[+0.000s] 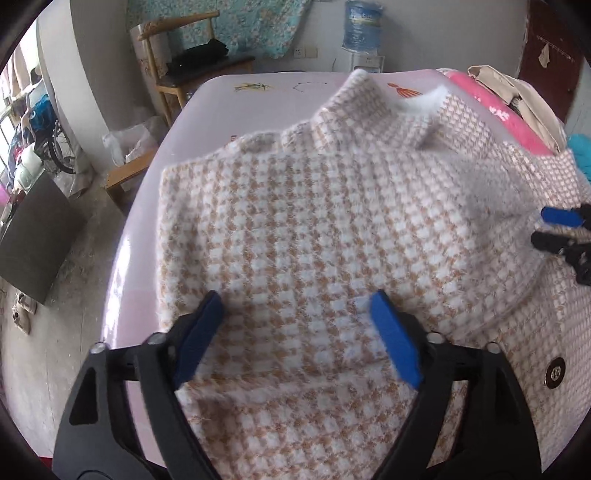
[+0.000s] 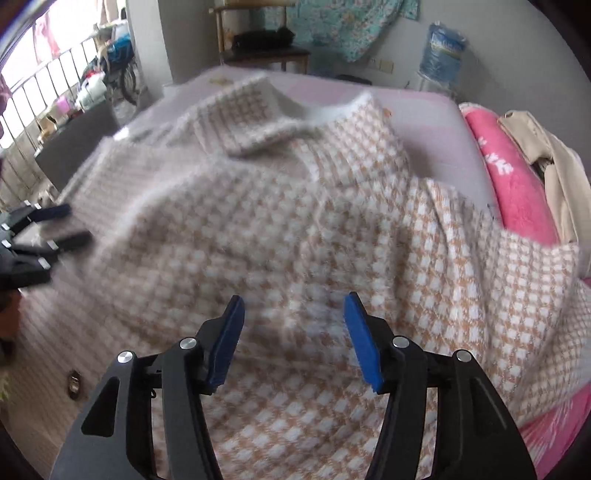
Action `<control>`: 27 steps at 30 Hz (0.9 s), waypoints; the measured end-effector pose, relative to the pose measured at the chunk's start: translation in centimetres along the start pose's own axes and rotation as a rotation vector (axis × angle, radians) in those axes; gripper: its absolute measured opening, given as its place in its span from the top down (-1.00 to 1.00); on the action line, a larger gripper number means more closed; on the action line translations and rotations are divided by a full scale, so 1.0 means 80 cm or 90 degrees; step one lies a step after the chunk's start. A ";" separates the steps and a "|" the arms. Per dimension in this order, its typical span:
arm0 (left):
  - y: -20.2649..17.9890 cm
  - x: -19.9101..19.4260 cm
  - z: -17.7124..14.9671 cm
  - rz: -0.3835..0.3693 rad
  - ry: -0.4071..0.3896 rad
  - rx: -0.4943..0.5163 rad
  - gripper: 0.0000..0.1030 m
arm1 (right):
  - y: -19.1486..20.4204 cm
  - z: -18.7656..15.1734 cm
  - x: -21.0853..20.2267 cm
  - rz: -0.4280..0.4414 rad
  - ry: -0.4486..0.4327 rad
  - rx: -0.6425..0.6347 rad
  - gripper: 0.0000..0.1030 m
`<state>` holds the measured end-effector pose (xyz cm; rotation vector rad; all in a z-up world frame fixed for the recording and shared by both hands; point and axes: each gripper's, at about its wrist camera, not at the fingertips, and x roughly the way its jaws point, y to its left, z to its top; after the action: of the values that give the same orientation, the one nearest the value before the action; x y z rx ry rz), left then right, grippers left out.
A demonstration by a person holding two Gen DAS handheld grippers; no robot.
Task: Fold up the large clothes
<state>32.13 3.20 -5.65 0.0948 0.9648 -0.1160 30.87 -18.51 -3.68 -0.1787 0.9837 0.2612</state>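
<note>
A large fluffy jacket (image 1: 314, 229) in a white and tan houndstooth check lies spread on a pale pink table (image 1: 229, 96). Its white-edged collar (image 1: 391, 107) points to the far side. One side is folded over the body. A metal snap button (image 1: 554, 373) shows on the right part. My left gripper (image 1: 295, 306) is open above the jacket's near left part, holding nothing. My right gripper (image 2: 293, 306) is open above the jacket (image 2: 295, 221) and empty. It also shows at the right edge of the left wrist view (image 1: 550, 225). The left gripper shows at the left edge of the right wrist view (image 2: 62, 225).
A pink blanket (image 2: 506, 173) and beige clothes (image 2: 554, 177) are piled at the table's right side. A wooden chair (image 1: 184, 62) and a water jug (image 1: 364, 29) stand behind the table by the wall. A dark box (image 1: 37, 236) sits on the floor at left.
</note>
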 end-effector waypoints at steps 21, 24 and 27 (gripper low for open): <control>-0.013 0.003 -0.011 0.044 -0.034 0.016 -0.85 | 0.027 0.000 0.016 -0.007 -0.027 0.011 -0.36; -0.013 0.003 -0.011 0.044 -0.037 0.017 -0.85 | 0.021 -0.006 -0.003 -0.014 -0.050 0.007 -0.36; -0.013 0.003 -0.010 0.044 -0.033 0.016 -0.85 | 0.012 -0.017 0.015 -0.031 -0.020 0.007 -0.36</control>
<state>31.49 2.23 -6.34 0.1474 0.9076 -0.0672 30.12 -17.80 -5.42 -0.1879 0.9478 0.2127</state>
